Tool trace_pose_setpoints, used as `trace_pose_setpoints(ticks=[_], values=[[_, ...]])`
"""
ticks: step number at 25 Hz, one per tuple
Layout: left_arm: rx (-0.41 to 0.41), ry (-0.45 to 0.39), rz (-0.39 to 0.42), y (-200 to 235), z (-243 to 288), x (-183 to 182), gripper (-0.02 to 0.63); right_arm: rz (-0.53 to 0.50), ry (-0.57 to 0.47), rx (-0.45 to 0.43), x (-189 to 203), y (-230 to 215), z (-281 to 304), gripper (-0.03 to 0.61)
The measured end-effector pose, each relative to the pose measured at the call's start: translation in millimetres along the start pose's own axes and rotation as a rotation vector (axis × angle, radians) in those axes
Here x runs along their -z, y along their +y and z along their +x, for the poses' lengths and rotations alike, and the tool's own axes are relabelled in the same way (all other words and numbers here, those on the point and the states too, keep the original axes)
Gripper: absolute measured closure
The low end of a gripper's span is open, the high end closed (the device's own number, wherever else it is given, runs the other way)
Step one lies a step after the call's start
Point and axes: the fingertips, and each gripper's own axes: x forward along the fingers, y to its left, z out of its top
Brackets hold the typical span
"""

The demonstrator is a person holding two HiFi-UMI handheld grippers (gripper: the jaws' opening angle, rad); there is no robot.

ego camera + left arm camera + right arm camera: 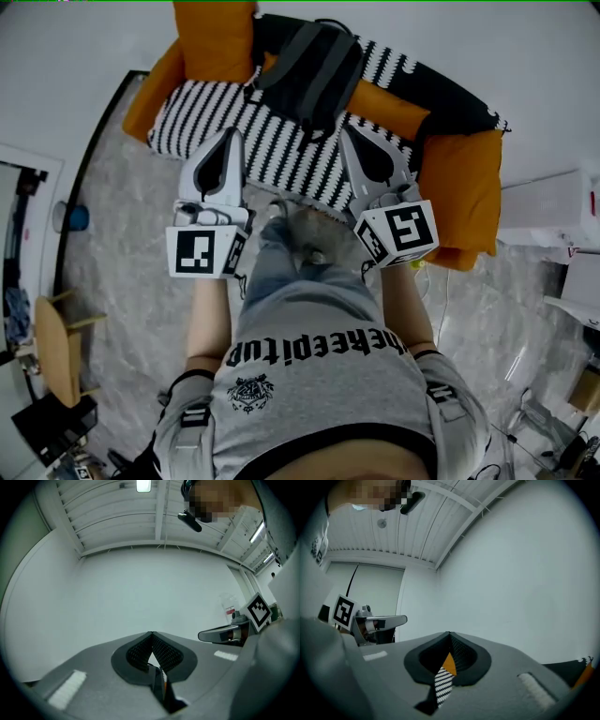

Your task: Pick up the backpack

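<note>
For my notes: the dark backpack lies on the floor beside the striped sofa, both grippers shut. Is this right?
No. The head view shows the backpack on the striped sofa, not the floor. The left gripper and right gripper are shut.

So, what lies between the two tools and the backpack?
In the head view, only the striped sofa cover shows between the left tool, the right tool and the backpack.

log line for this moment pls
stage: pre-grasp | left gripper: shut, empty | right gripper: shut, empty | backpack: on sofa, not held
</note>
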Motion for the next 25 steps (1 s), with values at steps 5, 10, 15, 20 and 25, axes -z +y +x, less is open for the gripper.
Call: trace_pose_setpoints(ticks=[5,10,15,20,25], values=[[0.028,0.0,-0.011,13,24,10,0.594,0.002,0.002,0.031,4,-13,22,0.575],[0.072,0.005,-0.024,32,57,22,0.594,0.0,0.012,0.073,8,-29,51,0.575],[0.119,0.015,-0.032,57,95,33,0.594,0.008,0.019,0.122,11,-46,86,0.575],[0.16,0.015,-0.039,82,130,39,0.594,0.01,0.02,0.161,11,-59,121,0.575],[0.194,0.018,-0.049,104,157,48,0.594,0.01,0.025,0.195,16,-69,150,0.575]])
